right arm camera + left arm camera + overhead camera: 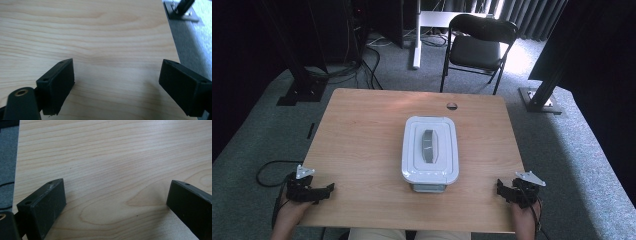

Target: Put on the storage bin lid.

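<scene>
A white lidded plastic box with a grey handle on its lid sits in the middle of the wooden table. My left gripper rests at the table's near left corner, well apart from the box. Its jaws stand wide apart over bare wood in the left gripper view. My right gripper lies at the near right corner, also away from the box. It is open too, with nothing between its fingers.
A round cable hole sits near the table's far edge. A black folding chair stands beyond the table. Black frame posts with floor plates stand at both sides on grey carpet. Cables trail on the floor at left.
</scene>
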`<state>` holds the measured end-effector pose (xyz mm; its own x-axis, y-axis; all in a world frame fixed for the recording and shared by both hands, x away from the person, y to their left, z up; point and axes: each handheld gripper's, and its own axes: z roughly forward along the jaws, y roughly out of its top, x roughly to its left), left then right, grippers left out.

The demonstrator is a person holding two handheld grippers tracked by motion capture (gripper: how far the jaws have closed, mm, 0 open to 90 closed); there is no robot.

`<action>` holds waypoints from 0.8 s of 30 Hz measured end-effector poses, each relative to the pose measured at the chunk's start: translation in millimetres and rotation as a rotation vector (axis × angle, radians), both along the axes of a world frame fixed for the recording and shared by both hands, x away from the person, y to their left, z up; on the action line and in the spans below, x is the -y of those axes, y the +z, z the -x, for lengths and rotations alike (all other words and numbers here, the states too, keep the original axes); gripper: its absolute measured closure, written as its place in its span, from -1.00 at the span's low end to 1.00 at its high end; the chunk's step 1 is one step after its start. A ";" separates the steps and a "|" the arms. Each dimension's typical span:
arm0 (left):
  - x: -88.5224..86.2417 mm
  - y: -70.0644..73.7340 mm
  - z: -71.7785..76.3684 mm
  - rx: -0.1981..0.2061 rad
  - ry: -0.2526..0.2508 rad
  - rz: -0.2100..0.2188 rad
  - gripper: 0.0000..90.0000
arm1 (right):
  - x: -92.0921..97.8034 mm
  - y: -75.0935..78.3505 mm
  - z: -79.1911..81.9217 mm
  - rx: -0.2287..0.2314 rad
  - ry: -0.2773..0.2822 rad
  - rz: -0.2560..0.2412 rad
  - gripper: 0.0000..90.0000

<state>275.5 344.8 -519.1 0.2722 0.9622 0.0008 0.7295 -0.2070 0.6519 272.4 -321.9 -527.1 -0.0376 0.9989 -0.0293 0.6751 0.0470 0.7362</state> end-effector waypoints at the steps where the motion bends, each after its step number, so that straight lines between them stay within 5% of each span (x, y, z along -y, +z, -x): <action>1: 0.4 -0.8 -0.2 0.005 0.001 -0.010 -0.94 | 1.0 -0.3 -0.7 -0.011 -0.003 -0.011 -0.72; 7: 0.1 -4.6 -3.5 0.051 0.038 0.002 -0.94 | 5.6 -0.7 -3.6 -0.024 -0.047 -0.042 -0.73; 24: 1.2 -4.7 -15.9 0.053 0.066 0.003 -0.94 | 5.3 -0.9 -9.9 -0.024 -0.038 -0.043 -0.73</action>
